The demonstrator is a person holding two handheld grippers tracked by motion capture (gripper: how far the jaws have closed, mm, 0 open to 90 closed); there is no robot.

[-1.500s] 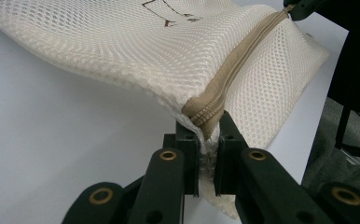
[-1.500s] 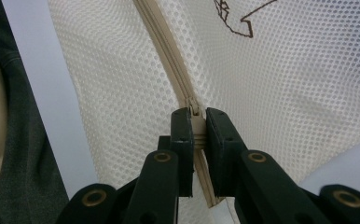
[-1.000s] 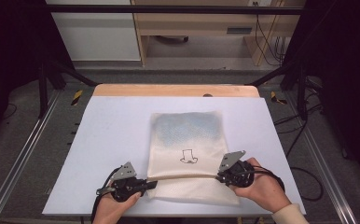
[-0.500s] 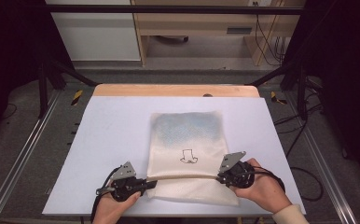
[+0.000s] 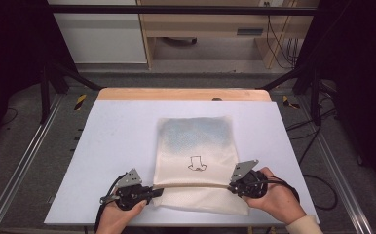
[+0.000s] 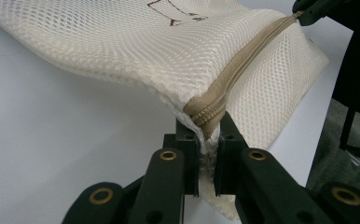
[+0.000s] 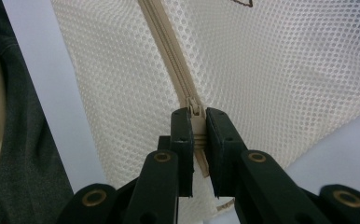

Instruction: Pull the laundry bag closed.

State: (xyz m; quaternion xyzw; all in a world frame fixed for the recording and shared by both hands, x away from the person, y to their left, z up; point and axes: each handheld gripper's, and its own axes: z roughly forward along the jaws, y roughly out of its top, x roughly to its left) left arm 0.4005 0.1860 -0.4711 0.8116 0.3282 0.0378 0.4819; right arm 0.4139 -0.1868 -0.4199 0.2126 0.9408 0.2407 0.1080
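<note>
Two grippers clamp the same mesh bag (image 5: 196, 161), one at each end of its beige zipper (image 5: 191, 185). The left gripper (image 5: 153, 190) has its jaws closed on the zipper's end at the bag's left edge; in the left gripper view (image 6: 207, 140) the mesh corner and the zipper tape are pinched between the black jaws, and the zipper runs away up and to the right to the other gripper. The right gripper (image 5: 232, 187) is closed on the zipper at the bag's right edge; in the right gripper view (image 7: 197, 126) the jaws squeeze the zipper's slider, with the closed zipper line running on beyond it.

Between the two grips the zipper is pulled into a straight, taut line across the bag's near part. The bag is cream, with a small dark outline drawing (image 5: 197, 163) near its middle and something bluish showing through its far half. It lies on the white table (image 5: 113, 146), right of centre and towards the near edge. Each gripper is held in a hand at the table's near edge.
</note>
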